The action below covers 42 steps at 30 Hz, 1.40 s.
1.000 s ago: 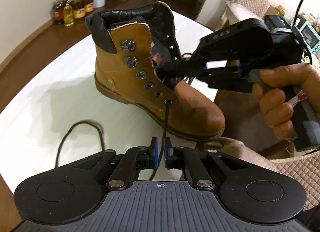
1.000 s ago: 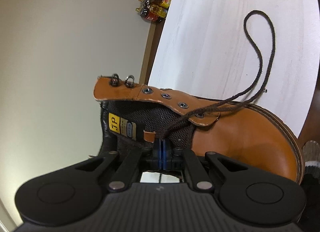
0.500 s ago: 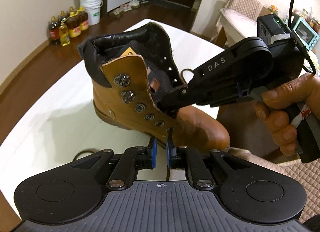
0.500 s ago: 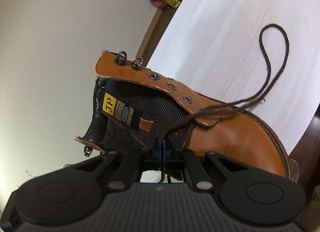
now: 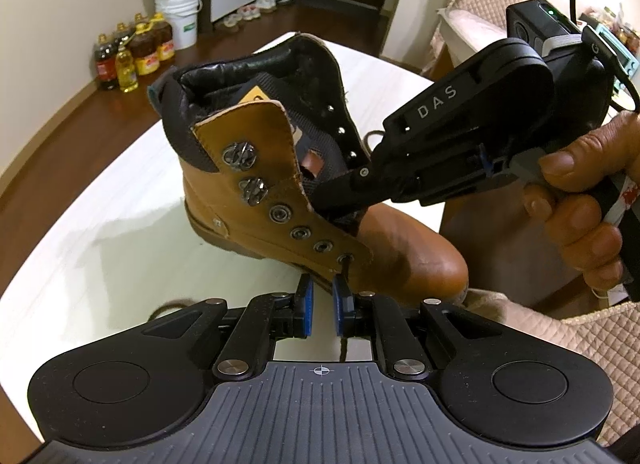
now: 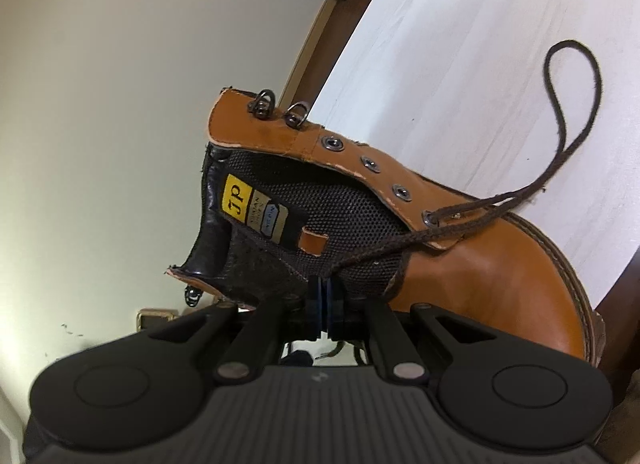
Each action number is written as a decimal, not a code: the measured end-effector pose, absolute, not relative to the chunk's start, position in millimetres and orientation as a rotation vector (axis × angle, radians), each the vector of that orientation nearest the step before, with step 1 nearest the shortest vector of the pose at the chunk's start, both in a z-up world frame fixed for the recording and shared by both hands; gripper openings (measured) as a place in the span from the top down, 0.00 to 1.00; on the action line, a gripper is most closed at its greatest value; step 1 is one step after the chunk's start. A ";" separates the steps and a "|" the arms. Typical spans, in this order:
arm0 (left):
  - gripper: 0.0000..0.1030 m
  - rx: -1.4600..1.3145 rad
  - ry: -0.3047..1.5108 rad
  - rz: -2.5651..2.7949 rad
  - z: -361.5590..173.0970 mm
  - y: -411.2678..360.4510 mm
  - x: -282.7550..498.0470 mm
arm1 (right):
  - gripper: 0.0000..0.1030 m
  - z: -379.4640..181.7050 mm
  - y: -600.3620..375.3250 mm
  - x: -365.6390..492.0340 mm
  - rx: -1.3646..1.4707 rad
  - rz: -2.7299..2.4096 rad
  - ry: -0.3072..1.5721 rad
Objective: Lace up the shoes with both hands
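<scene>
Boot (image 5: pixel 280 200) sits on the white table (image 5: pixel 100 256), tan leather, collar wide open. Inside it: black mesh tongue (image 6: pixel 340 216) with a yellow label, and the tips of my right gripper (image 6: pixel 325 296) poking down into the throat. Brown lace (image 6: pixel 576 136) is threaded through the lowest eyelet only.

Left gripper (image 5: pixel 322 304): jaws opening, blue pads apart. Lace runs down from the bottom eyelet through the gap between them, lying close to the right-hand pad; pads not pressing on it.

Right gripper: pads together, clamped on the lace where it crosses the tongue.

Right view only: the lace's free length looping out over the table past the toe, the tongue label, and the leather loop on the tongue. The top two hooks and the upper eyelets are bare.

Left view only: the right gripper's body and the hand (image 5: pixel 580 224) holding it, oil bottles (image 5: pixel 132 52) and a white bucket (image 5: pixel 180 16) on the floor, and a quilted cloth (image 5: pixel 568 328) at the table's near edge.
</scene>
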<state>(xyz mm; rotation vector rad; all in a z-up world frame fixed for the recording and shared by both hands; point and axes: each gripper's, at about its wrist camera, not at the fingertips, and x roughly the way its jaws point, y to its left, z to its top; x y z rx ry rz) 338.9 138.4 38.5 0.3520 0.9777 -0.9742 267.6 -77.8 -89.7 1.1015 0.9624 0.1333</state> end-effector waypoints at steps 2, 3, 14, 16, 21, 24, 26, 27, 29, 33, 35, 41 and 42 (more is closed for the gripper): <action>0.89 0.353 0.979 -0.973 38.6 140.1 338.3 | 0.97 -93.2 -82.5 268.1 1.148 0.139 0.969; 0.89 0.354 0.980 -0.973 38.4 140.6 338.1 | 0.97 -96.2 -85.7 268.0 1.179 0.139 0.973; 0.89 0.378 0.964 -0.969 38.1 137.3 337.1 | 0.97 -112.1 -105.4 277.8 1.256 0.151 1.042; 0.89 0.394 0.954 -0.972 37.8 134.4 337.4 | 0.97 -112.6 -101.1 277.6 1.228 0.162 1.058; 0.89 0.416 0.948 -0.982 36.2 126.6 336.7 | 0.97 -113.2 -91.6 274.0 1.226 0.183 1.072; 0.89 0.444 0.945 -0.979 33.3 119.8 337.3 | 0.97 -113.2 -93.6 273.3 1.228 0.187 1.075; 0.93 0.465 0.950 -0.978 30.8 114.6 338.7 | 0.97 -113.3 -94.5 273.1 1.228 0.190 1.077; 0.98 0.478 0.954 -0.979 29.3 111.3 339.9 | 0.97 -113.6 -95.1 272.7 1.229 0.191 1.077; 0.98 0.485 0.939 -0.989 30.6 110.9 340.9 | 0.95 -113.8 -96.6 271.7 1.232 0.191 1.075; 0.98 0.510 0.947 -0.991 39.4 130.2 339.1 | 0.87 -103.3 -102.6 261.3 1.198 0.170 1.036; 0.98 0.559 0.967 -0.972 39.3 144.9 338.1 | 0.86 -92.6 -105.4 251.5 1.145 0.152 1.006; 0.98 0.711 1.051 -0.781 38.7 217.6 359.8 | 0.86 -69.7 -99.3 219.0 0.973 0.102 0.974; 0.98 0.730 1.053 -0.754 40.1 228.2 364.1 | 0.86 -68.0 -94.6 214.9 0.941 0.103 0.980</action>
